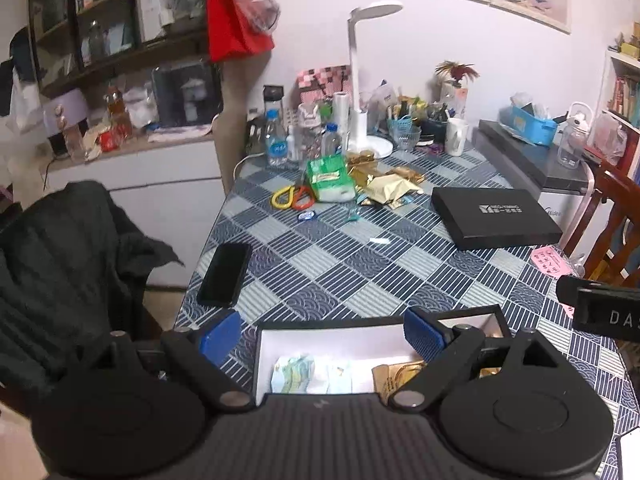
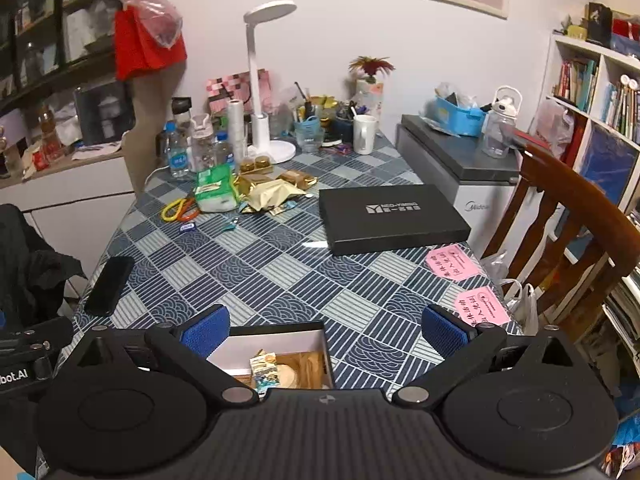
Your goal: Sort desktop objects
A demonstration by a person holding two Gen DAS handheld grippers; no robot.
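Closest in, both grippers hang over the near edge of the checked tablecloth [image 2: 280, 272] with nothing in hand: the left gripper [image 1: 322, 334] has its blue pads spread wide, and the right gripper [image 2: 324, 330] is spread wide too. Under them sits an open white-lined box [image 1: 320, 338], already holding a few small wrapped packets and a gold one, its long side running left to right along the table edge. This looks like a pause between picks, the box partly filled and more to gather. A black phone [image 1: 224, 274] lies near the left edge, its long axis pointing away toward the far clutter. Further on, the black box lid [image 2: 392, 218] lies flat at the right, skewed to the table's lines. Beyond are loose sweets [image 1: 307, 216], yellow and orange-handled scissors [image 1: 292, 198], a green tissue pack [image 1: 330, 180] and gold wrappers [image 1: 390, 188]. The next move probably calls for a long forward reach and a narrow pinch on one small sweet.
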